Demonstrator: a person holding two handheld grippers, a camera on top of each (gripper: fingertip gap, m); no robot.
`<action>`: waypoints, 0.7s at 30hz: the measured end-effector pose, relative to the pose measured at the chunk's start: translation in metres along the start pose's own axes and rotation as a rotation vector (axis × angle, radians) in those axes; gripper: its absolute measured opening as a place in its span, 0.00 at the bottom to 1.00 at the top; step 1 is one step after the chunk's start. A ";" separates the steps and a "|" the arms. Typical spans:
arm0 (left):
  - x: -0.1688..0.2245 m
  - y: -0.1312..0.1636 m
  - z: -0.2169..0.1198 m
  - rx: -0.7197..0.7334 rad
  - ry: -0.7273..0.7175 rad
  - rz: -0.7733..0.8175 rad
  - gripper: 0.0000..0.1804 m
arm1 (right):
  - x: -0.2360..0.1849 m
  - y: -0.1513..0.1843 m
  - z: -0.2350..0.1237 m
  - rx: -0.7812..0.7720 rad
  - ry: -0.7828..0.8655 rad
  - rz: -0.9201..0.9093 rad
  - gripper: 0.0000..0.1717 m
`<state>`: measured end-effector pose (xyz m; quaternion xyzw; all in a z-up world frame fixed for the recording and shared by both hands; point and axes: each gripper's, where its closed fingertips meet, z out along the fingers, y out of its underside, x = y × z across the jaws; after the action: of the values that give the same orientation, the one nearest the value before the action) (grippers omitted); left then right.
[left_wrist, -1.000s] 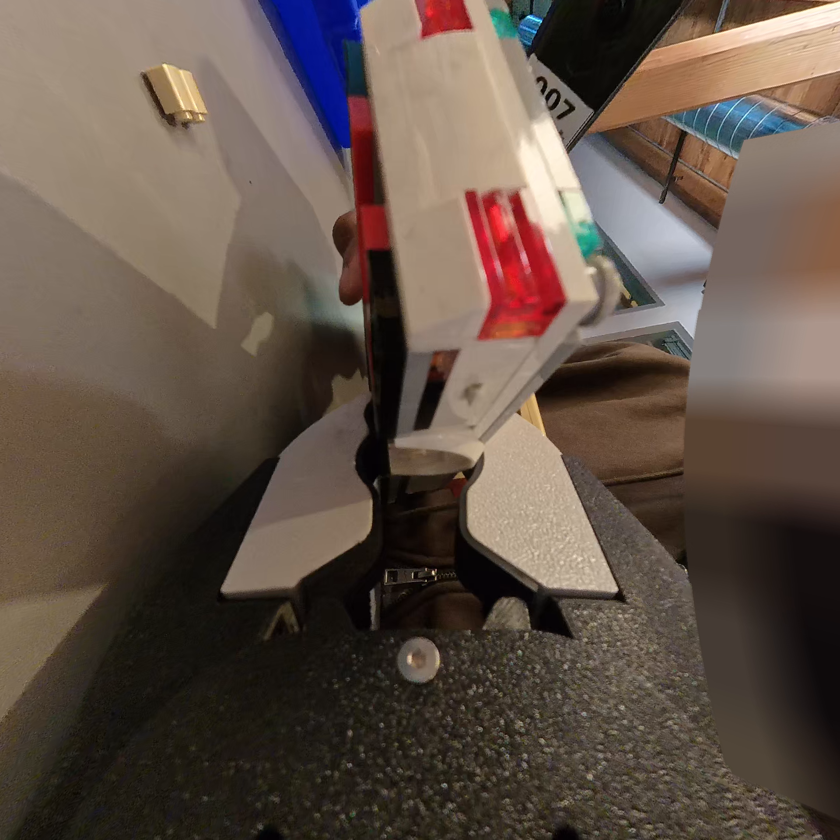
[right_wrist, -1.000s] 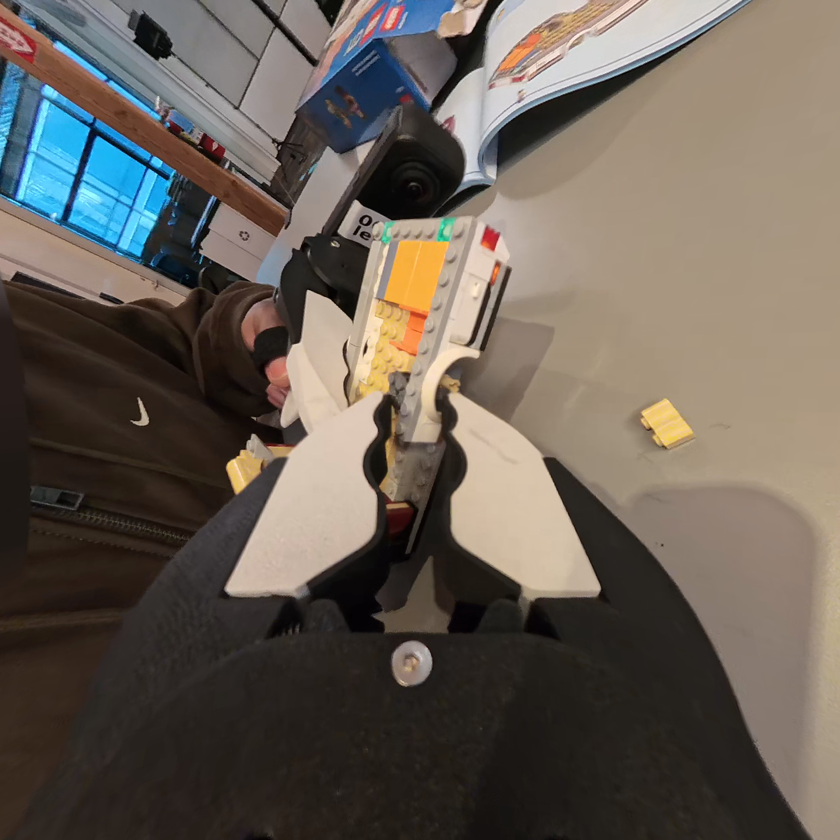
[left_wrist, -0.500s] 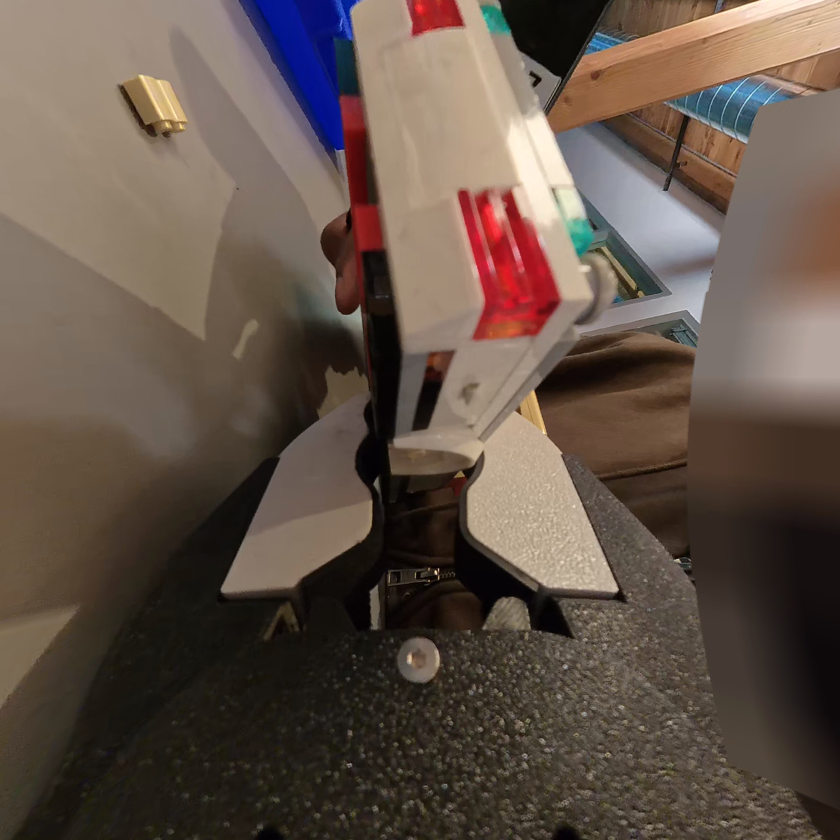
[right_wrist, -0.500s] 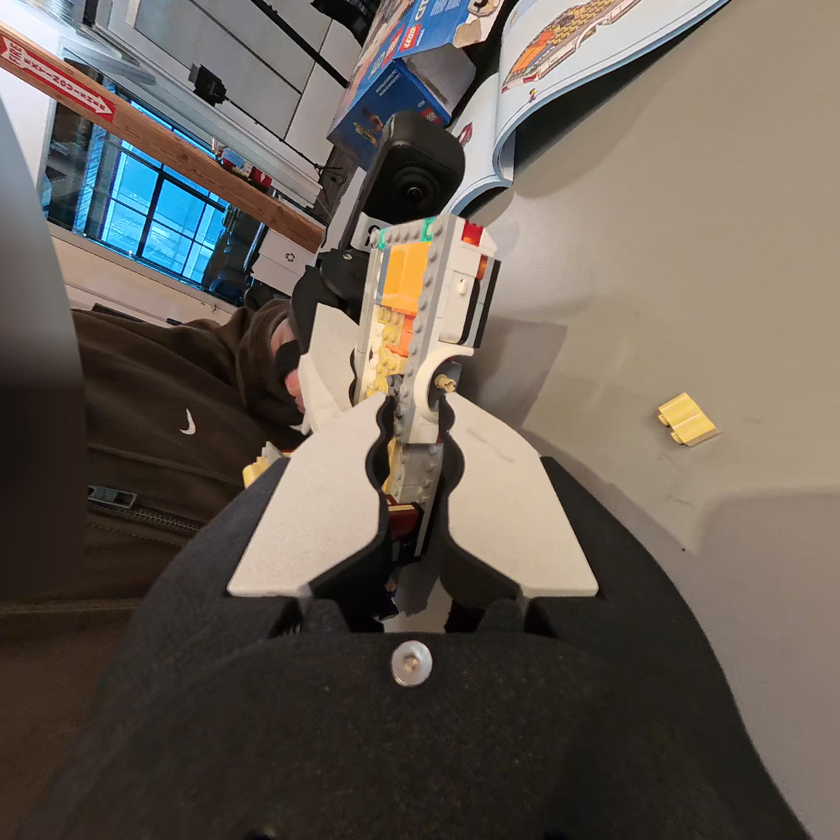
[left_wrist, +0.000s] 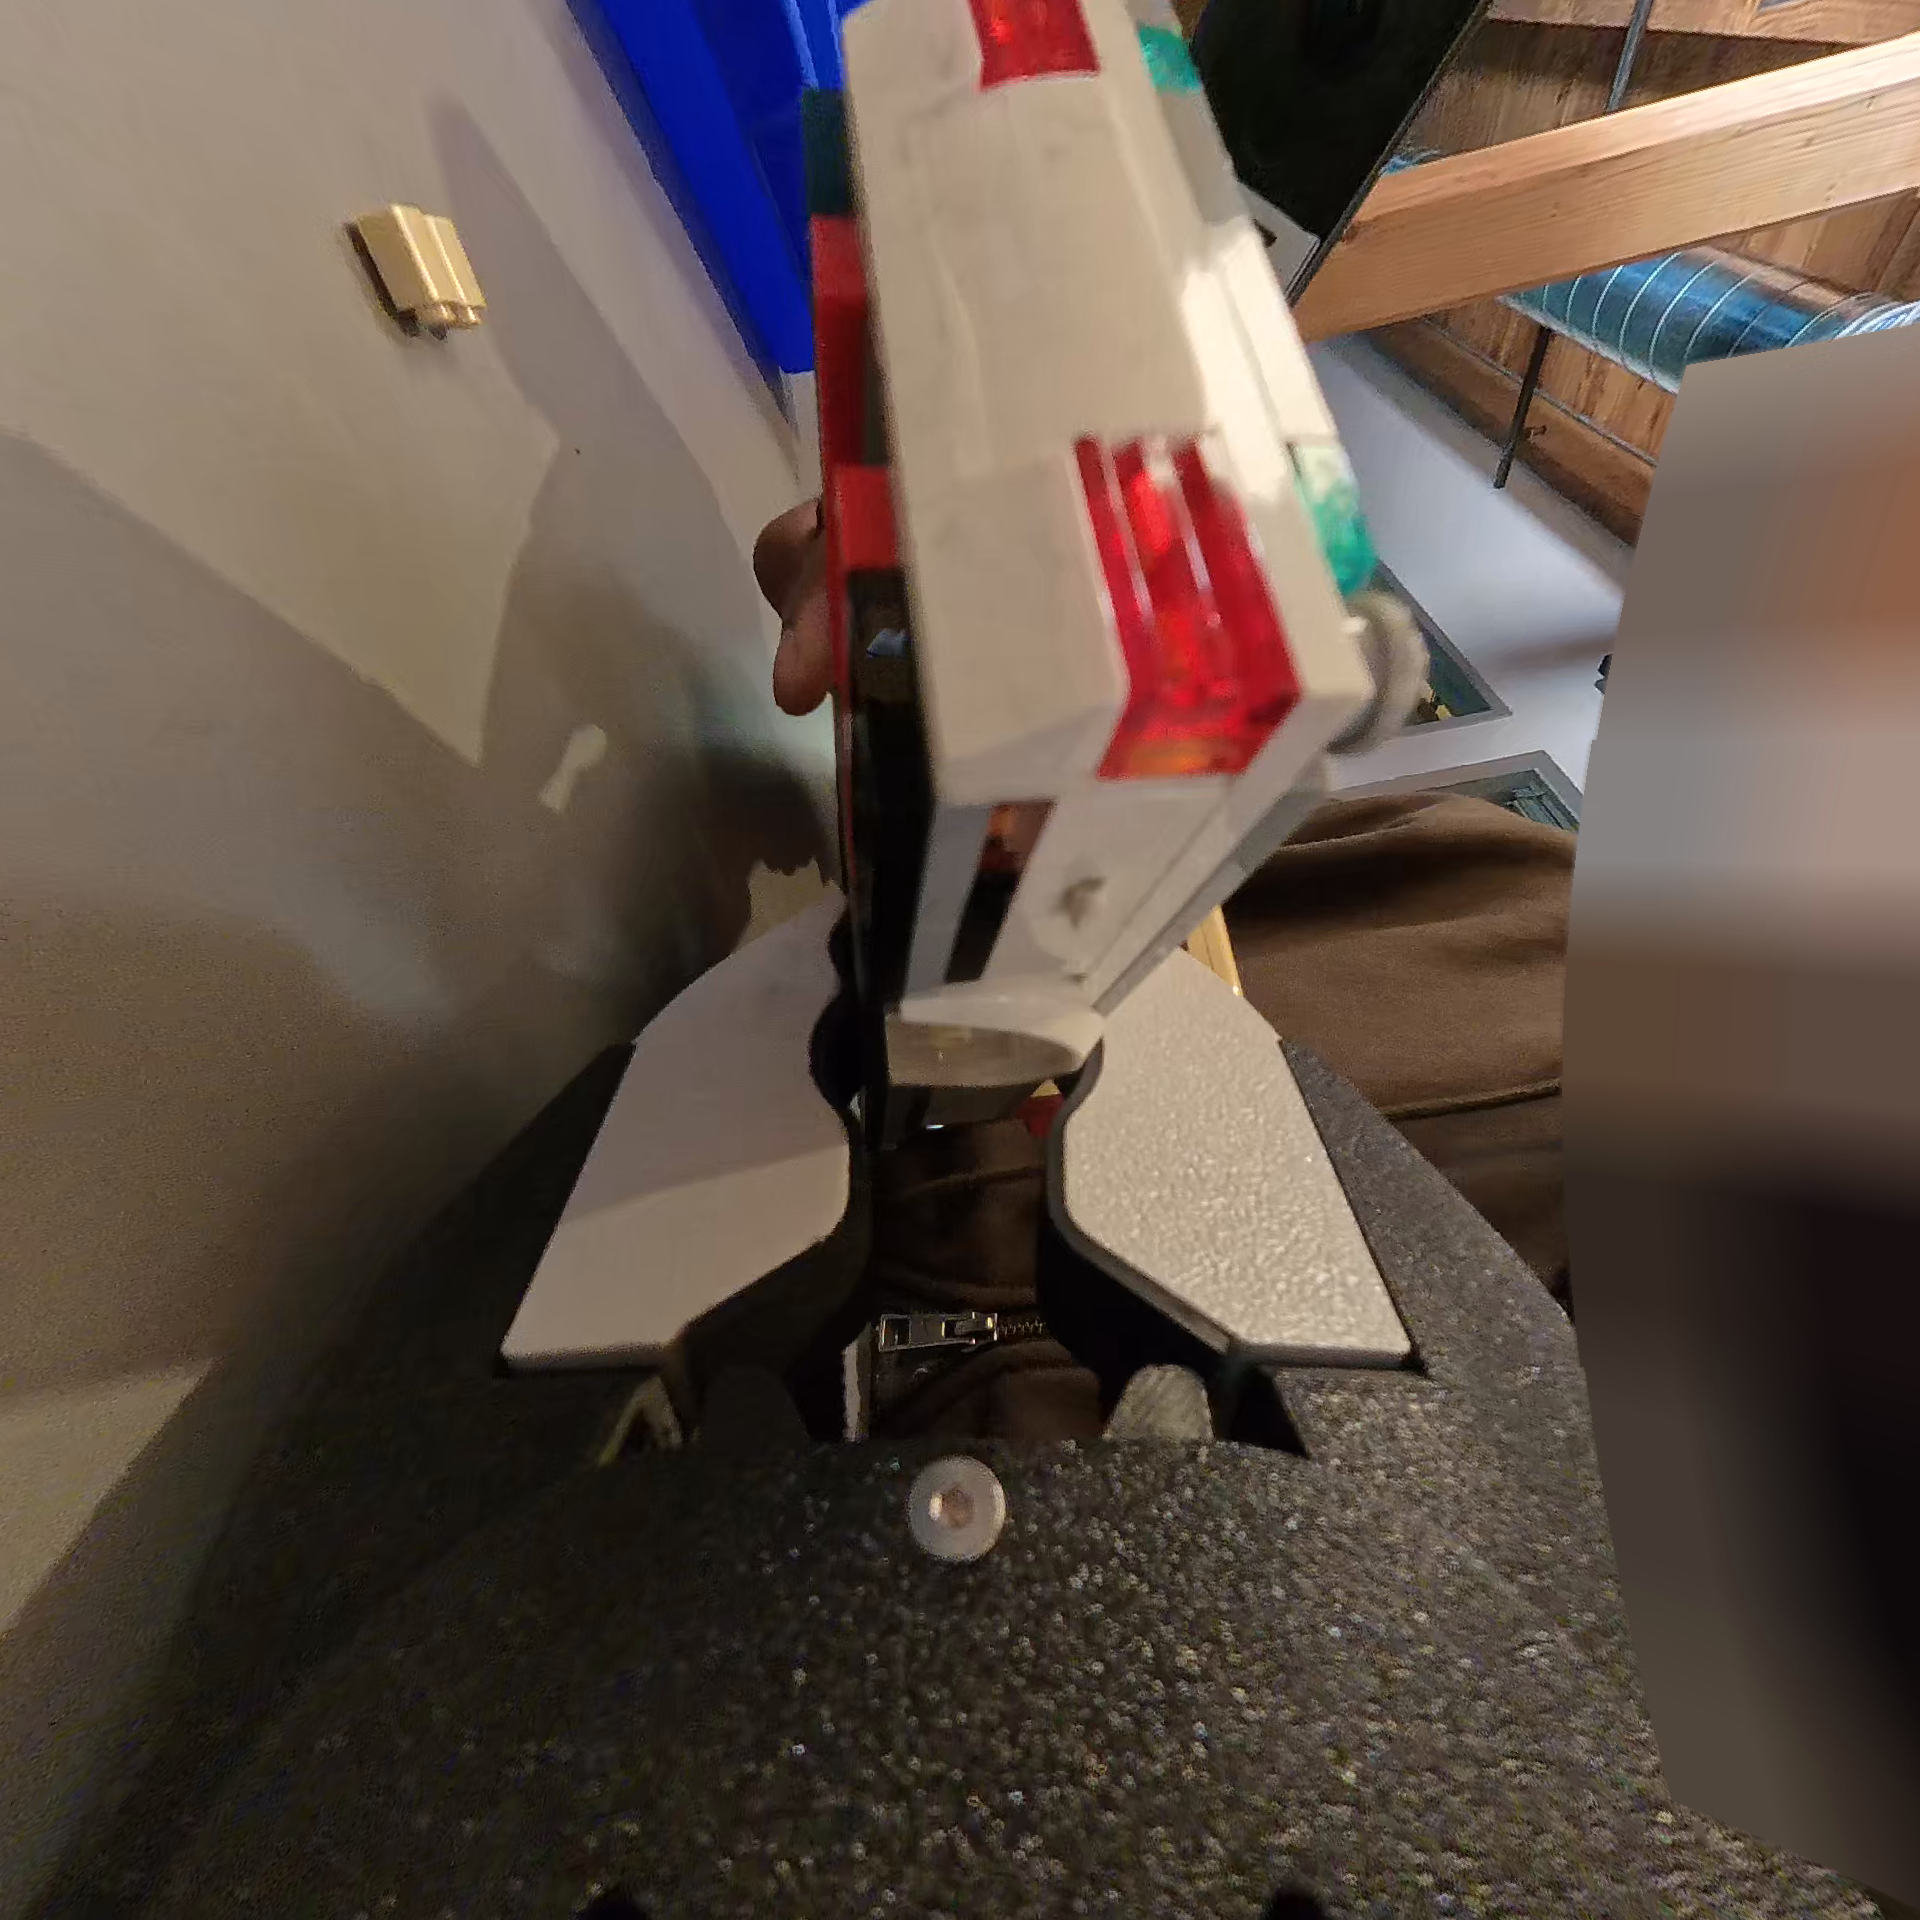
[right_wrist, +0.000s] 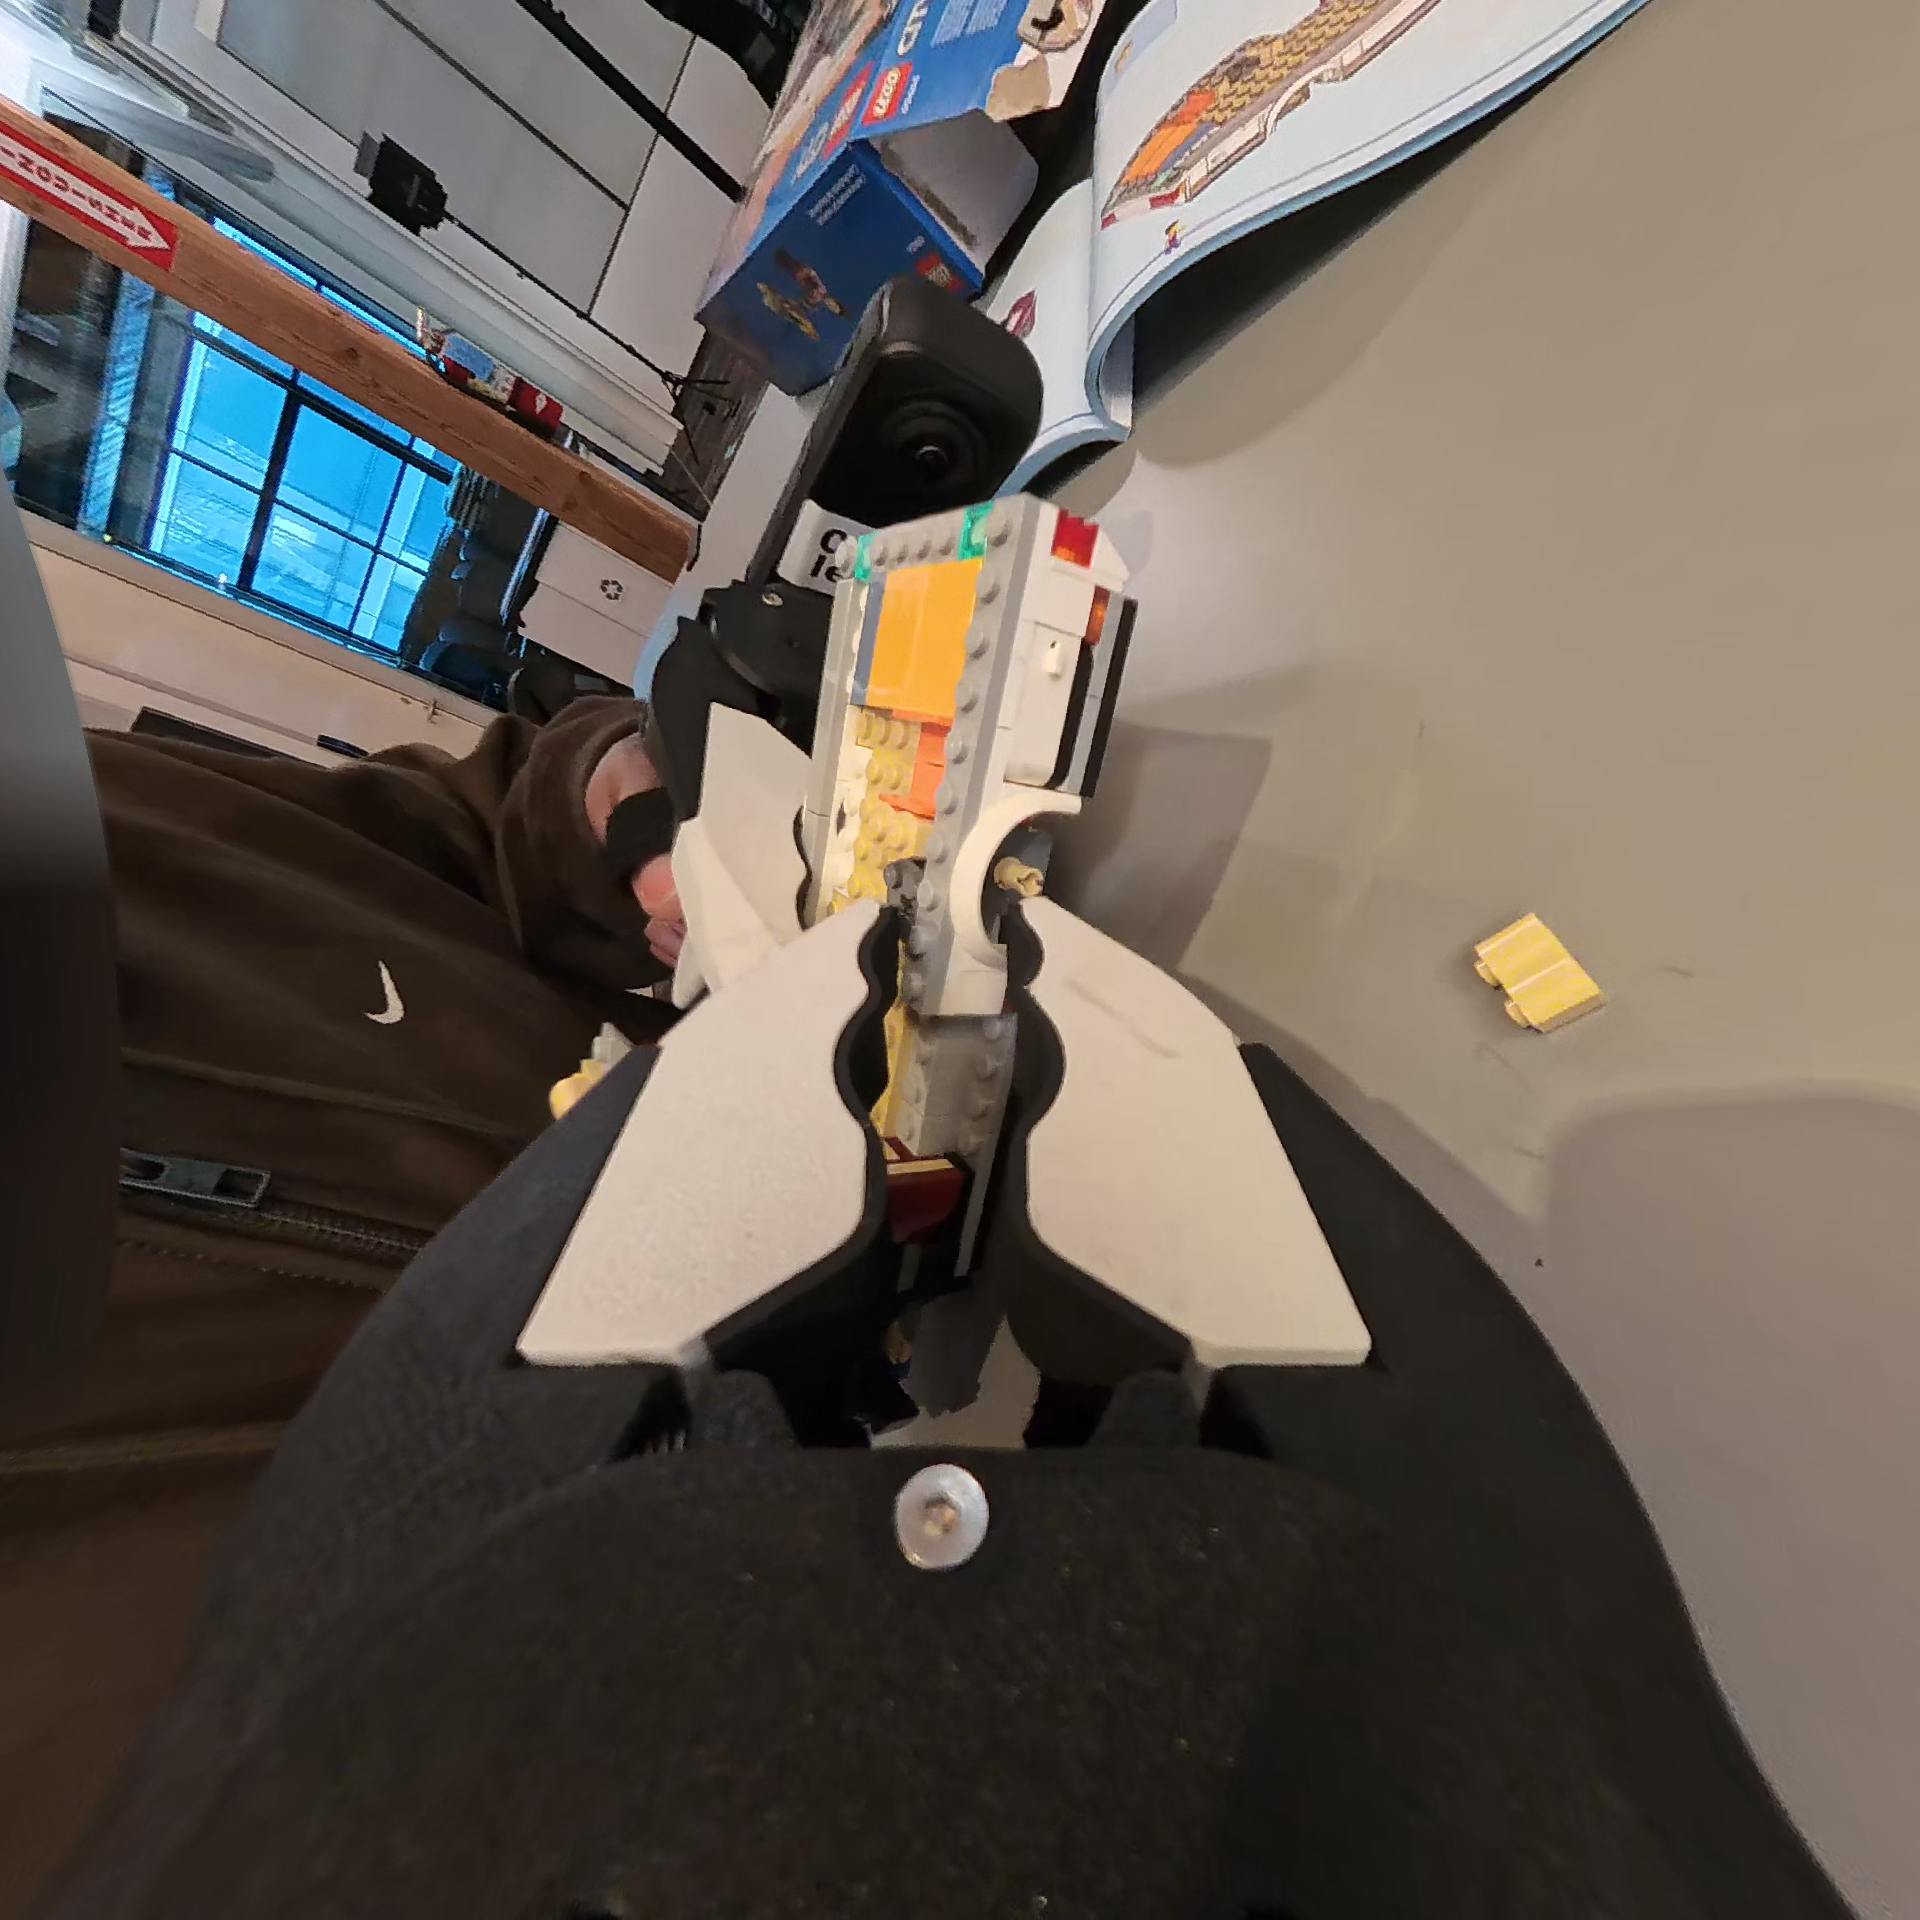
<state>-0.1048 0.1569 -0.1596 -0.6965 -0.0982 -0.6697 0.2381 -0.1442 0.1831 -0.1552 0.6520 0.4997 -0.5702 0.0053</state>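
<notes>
One grey table (right_wrist: 1558, 623), open instruction booklet (right_wrist: 1299, 156) at one o'clock, white brick-built model (left_wrist: 1039, 416) with red and orange parts at centre, left gripper (left_wrist: 956, 1049) and right gripper (right_wrist: 945, 935) both clamped narrowly on it, loose yellow brick (right_wrist: 1538, 971) at three o'clock.

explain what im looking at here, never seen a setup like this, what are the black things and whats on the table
The black things are two hand-held grippers, each with two pale fingers and a camera that looks forward along them. A person in a brown zipped top holds one in each hand; there is no robot arm.

One picture looks along the left gripper, the other along the right gripper. Both are shut on the same toy brick model, white and grey with red and orange parts, held up between them. In the right view the left gripper's black camera shows behind the model.

On the grey table lie a small loose yellow brick, an open instruction booklet and a blue toy box.
</notes>
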 end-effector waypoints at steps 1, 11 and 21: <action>0.000 0.000 -0.001 0.000 -0.001 0.000 0.18 | 0.000 -0.001 0.000 0.002 0.000 -0.001 0.12; -0.002 0.000 -0.001 0.001 -0.007 -0.010 0.18 | 0.001 -0.001 0.001 0.008 0.000 0.027 0.15; -0.001 0.003 0.001 -0.015 -0.009 0.005 0.18 | 0.002 -0.003 0.001 0.001 0.027 0.029 0.16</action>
<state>-0.1029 0.1552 -0.1607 -0.7015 -0.0925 -0.6668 0.2339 -0.1472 0.1854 -0.1557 0.6669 0.4898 -0.5615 0.0063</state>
